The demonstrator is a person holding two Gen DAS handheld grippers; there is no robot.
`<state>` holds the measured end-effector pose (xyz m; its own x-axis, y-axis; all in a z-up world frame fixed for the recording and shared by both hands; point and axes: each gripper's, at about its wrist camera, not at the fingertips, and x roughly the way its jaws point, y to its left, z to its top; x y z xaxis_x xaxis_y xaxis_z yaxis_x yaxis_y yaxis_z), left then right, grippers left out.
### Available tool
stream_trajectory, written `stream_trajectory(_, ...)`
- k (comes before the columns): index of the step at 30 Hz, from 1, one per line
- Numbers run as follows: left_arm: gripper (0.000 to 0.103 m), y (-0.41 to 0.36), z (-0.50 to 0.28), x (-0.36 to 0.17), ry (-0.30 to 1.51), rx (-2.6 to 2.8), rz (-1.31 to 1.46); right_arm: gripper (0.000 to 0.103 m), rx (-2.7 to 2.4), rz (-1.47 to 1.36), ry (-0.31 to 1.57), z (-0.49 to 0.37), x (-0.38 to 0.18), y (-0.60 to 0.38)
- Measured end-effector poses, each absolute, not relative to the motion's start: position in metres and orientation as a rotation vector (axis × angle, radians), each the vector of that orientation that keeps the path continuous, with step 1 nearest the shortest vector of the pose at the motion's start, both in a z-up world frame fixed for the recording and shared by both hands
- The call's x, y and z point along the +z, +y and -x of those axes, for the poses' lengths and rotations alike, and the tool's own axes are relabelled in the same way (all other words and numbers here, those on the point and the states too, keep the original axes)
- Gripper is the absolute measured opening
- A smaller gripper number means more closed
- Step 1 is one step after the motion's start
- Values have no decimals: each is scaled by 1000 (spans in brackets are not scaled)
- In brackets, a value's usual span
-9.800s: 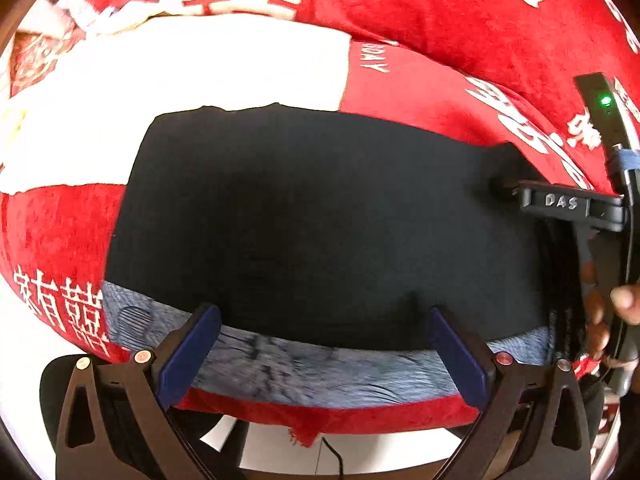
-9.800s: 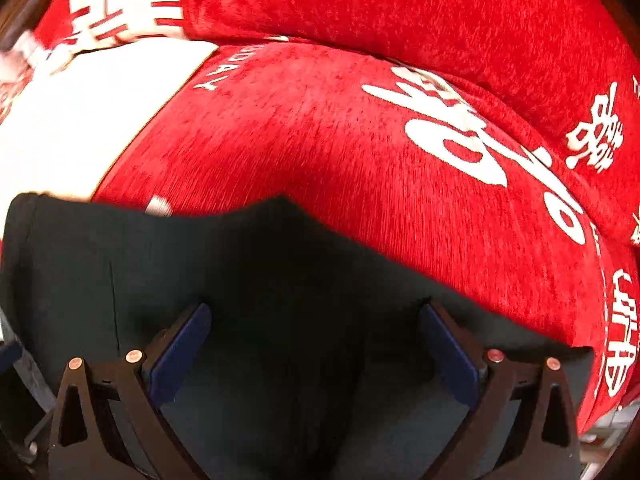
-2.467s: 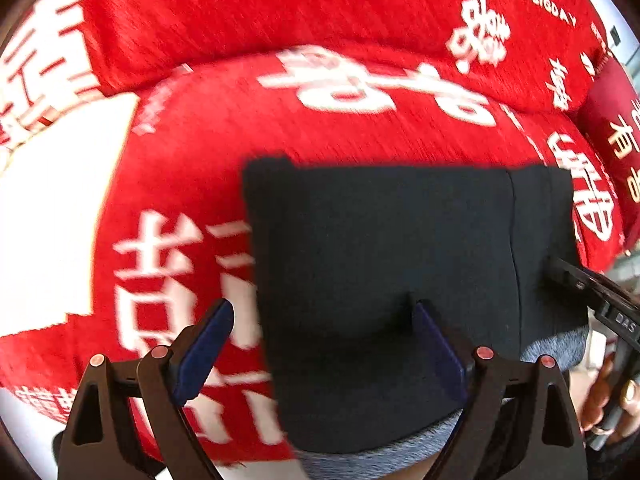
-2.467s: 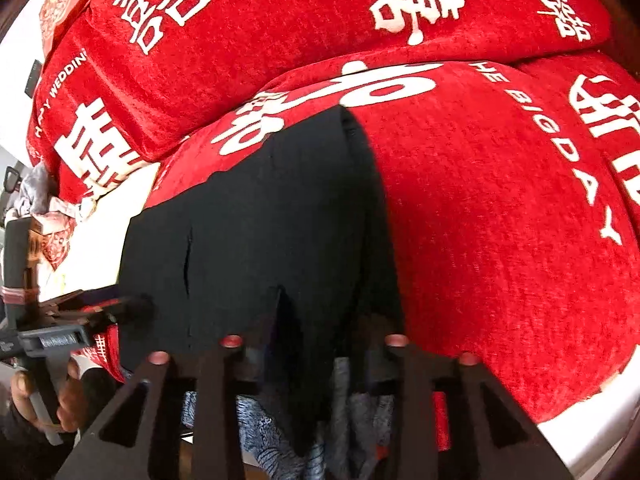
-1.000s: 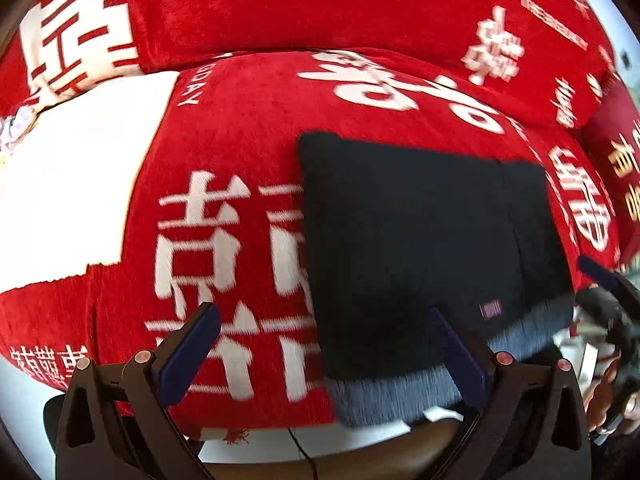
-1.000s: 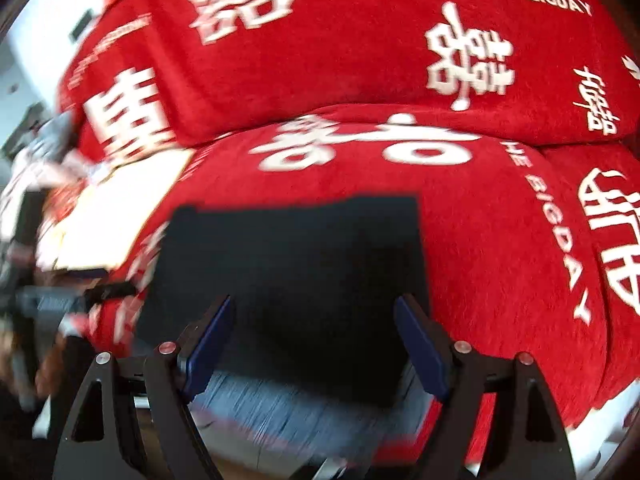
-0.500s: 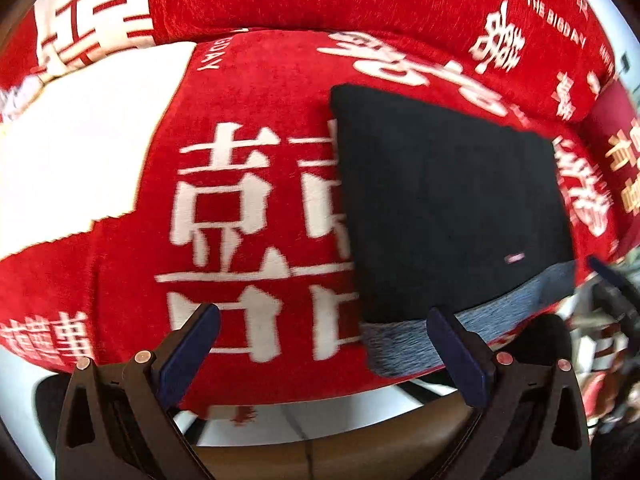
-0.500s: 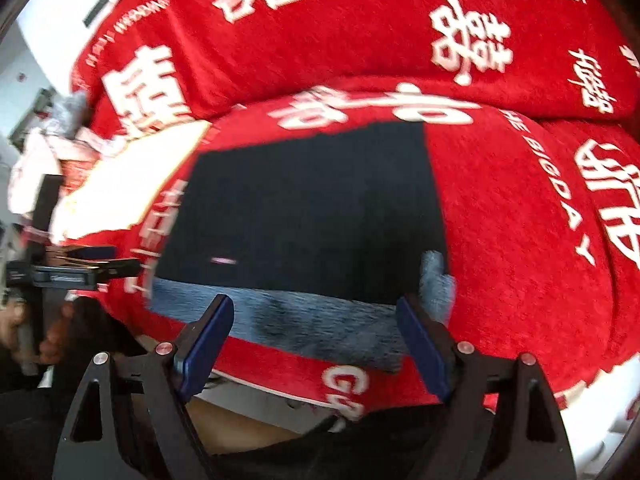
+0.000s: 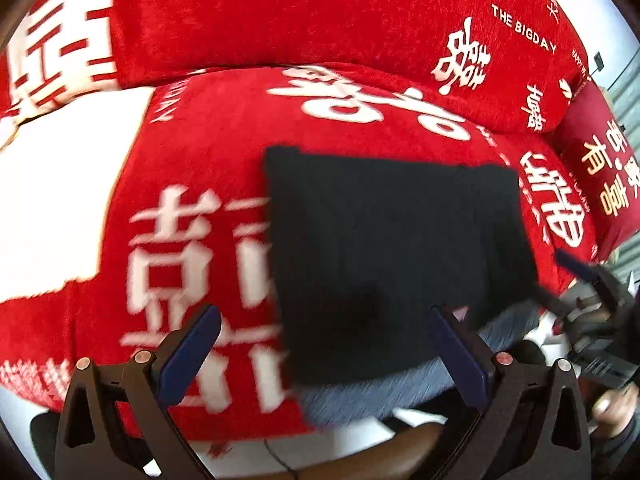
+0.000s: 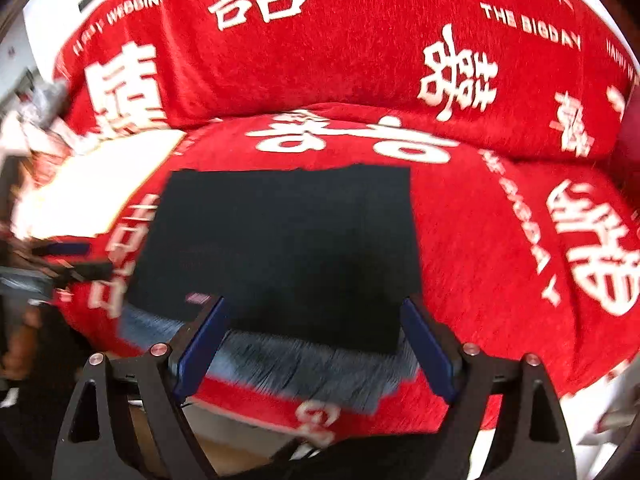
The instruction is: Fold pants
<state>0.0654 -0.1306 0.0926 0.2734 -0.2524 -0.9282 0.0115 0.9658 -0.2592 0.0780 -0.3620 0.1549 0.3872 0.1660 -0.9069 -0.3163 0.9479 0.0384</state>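
The black pants (image 9: 384, 248) lie folded into a flat rectangle on the red sofa seat (image 9: 192, 160), with the grey waistband (image 9: 384, 388) along the front edge. My left gripper (image 9: 324, 350) hovers open above the pants' near left part, with nothing held. In the right wrist view the same pants (image 10: 280, 240) sit ahead of my right gripper (image 10: 314, 336), which stands open over the waistband (image 10: 304, 364). Each view catches the other gripper at its edge: the right gripper (image 9: 592, 292) beside the pants' right corner, the left gripper (image 10: 68, 260) off their left side.
Red back cushions (image 10: 340, 40) with white lettering rise behind the seat. A white patch (image 9: 56, 208) covers the seat to the left. A dark red pillow (image 9: 600, 168) lies at the right end. A hand (image 9: 608, 416) grips the other tool. Pale floor (image 9: 360, 448) shows below the seat's front edge.
Both views shifted while the pants stayed put. In the left wrist view the pants now sit lower and more central. In the right wrist view the waistband has come closer to the fingers.
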Motion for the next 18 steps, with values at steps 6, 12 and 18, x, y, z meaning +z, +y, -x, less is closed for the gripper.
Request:
stream_trajectory(6, 103, -142, -80, 50, 1399, -97, 148, 94, 302, 246, 1231, -90, 110, -350)
stream_trajectory(12, 103, -130, -103, 81, 1307, -90, 205, 94, 316, 116, 1103, -116, 150, -368)
stream_trajectory(18, 103, -166, -145, 56, 1393, -86, 88, 95, 369, 28, 1168, -184, 121, -348)
